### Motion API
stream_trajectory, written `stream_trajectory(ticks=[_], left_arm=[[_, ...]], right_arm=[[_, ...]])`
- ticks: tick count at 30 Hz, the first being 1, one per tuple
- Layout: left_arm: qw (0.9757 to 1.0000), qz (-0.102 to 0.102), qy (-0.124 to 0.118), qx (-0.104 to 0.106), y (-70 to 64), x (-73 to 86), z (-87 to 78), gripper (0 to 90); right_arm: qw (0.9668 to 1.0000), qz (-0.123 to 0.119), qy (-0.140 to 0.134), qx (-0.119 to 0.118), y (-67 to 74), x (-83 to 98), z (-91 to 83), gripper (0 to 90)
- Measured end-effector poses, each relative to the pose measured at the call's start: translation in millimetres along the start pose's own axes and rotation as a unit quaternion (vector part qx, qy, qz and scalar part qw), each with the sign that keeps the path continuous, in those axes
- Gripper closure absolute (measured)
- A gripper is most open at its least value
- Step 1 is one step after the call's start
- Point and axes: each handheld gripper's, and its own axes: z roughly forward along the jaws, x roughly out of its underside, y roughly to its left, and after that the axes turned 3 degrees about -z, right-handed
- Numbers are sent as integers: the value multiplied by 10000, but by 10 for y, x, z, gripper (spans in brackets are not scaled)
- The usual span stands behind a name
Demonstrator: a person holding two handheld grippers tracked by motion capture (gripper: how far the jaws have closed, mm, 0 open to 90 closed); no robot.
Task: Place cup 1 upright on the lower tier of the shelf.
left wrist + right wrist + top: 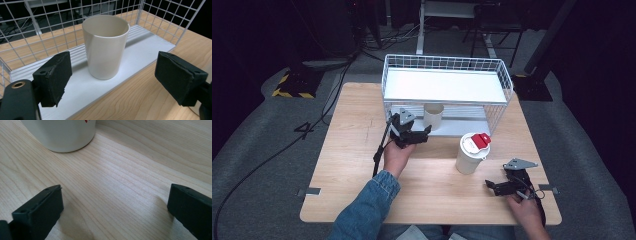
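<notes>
Light wooden bench (362,165) carries a white wire rack with two white shelves (444,85) at its far side. A plain cream open-topped cup (433,116) stands upright on the rack's lower shelf (82,87), near the shelf's front edge, wire mesh behind it and to both sides. Left gripper (418,136) sits just in front of the rack, pointed at the cup; in the left gripper view the cup (105,47) is beyond the two black pads (53,77), centred between them but apart from both, nothing in between. Jaws spread, holding nothing. A second white cup with a white lid and red flip tab (472,152) stands upright on the bench, right of centre, well in front of the rack. Right gripper (492,186) lies low near the bench's near right corner, just beside the lidded cup, aimed toward it; in the right gripper view the cup's base (60,135) shows at top, apart from the pads (40,212). Its jaws also stand wide over bare wood, empty.
</notes>
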Motion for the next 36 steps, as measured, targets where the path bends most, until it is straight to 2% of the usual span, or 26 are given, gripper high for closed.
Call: stream_trajectory(ticks=[9,11,14,22,27,32,34,36], left_arm=[[10000,-13,29,15,59,27,-259,148],[10000,66,31,-14,60,45,-321,148],[9998,168,83,6,65,84,-405,148],[9998,134,178,11,106,234,-586,148],[9982,285,526,-8,138,305,-631,148],[9977,267,625,-31,173,375,-735,148],[9977,219,640,-31,167,404,-781,148],[9975,262,649,-42,171,435,-829,148]], right_arm=[[10000,-3,-4,-1,-1,-2,2,5],[10000,-2,-3,0,-1,-1,2,5],[10000,-3,-2,0,-1,-2,2,5],[10000,-30,6,-16,-15,-21,20,5],[10000,-28,12,-30,-23,-33,31,5],[9996,-173,-11,-205,-59,-45,47,8],[9996,-203,-10,-220,-65,-47,48,8],[9995,-208,-4,-218,-66,-49,50,5]])
